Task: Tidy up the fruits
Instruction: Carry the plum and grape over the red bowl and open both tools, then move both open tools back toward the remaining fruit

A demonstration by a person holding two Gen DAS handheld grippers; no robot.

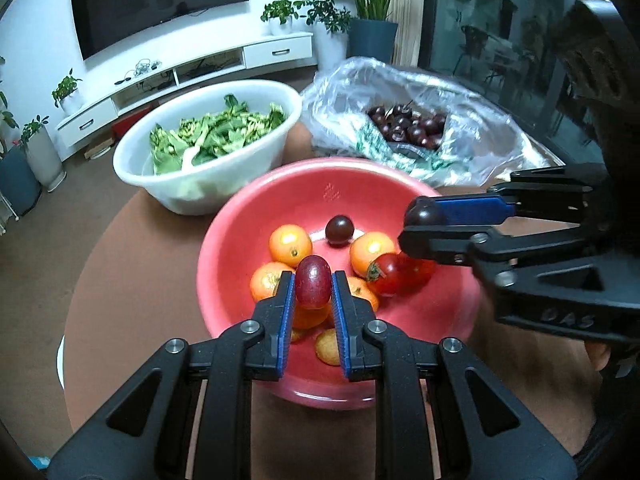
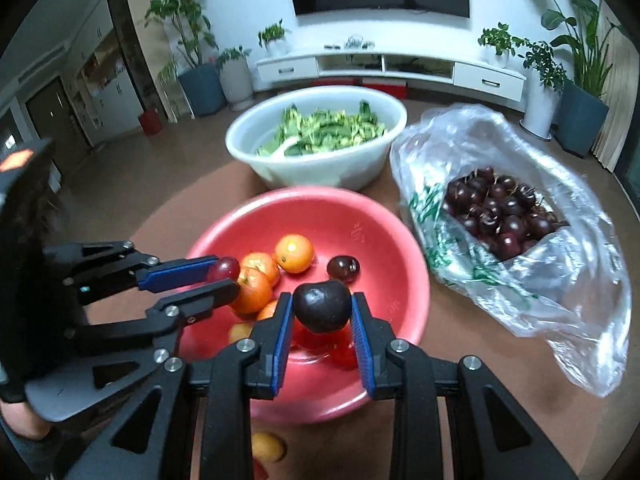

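Observation:
A red bowl (image 1: 280, 200) (image 2: 360, 232) on the round brown table holds several oranges (image 1: 290, 245), a red tomato (image 1: 390, 278) and a dark cherry (image 1: 339, 230) (image 2: 343, 268). My left gripper (image 1: 313, 286) is shut on a red grape (image 1: 313, 286) above the bowl's near side; it also shows in the right wrist view (image 2: 226, 276) with the grape (image 2: 226, 268). My right gripper (image 2: 322, 310) is shut on a dark cherry (image 2: 322, 306) above the bowl; in the left wrist view it (image 1: 420, 226) comes in from the right, holding the cherry (image 1: 424, 214).
A white bowl of green leaves (image 1: 208, 140) (image 2: 316, 136) stands behind the red bowl. A clear plastic bag with many dark cherries (image 1: 408, 126) (image 2: 500, 216) lies to the right. A small orange fruit (image 2: 267, 446) lies on the table in front of the red bowl.

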